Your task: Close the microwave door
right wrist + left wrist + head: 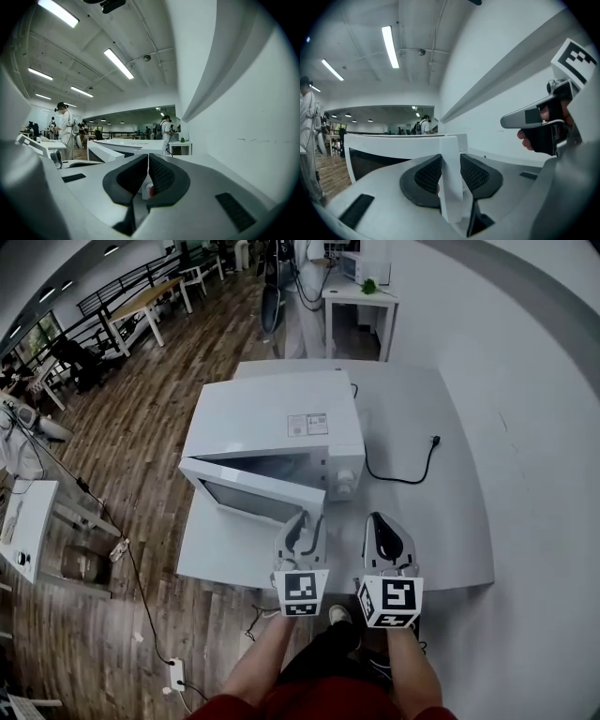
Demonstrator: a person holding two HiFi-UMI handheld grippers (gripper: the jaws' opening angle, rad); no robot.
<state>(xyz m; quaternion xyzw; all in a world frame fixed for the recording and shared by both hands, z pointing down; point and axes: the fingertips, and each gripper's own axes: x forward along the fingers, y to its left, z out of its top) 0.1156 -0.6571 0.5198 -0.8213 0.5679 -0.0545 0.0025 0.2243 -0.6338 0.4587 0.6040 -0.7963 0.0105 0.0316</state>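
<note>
Microwave door (262, 498) free edge is being clamped between the pads of the left gripper (305, 518), whose jaws are being held fairly wide by the panel's thickness. Just right of it, the right gripper (380, 519) is being carried with jaws together, nothing in them. Ahead of both grippers the microwave (272, 418) is being borne by the counter (427, 540), door ajar. The cavity is mostly being hidden, and no contents can be made out. Risks judged: if the edge is being pinched right through the swing, the inner jaw could get trapped against the front frame. If shoved hard, the oven could be slid back.
</note>
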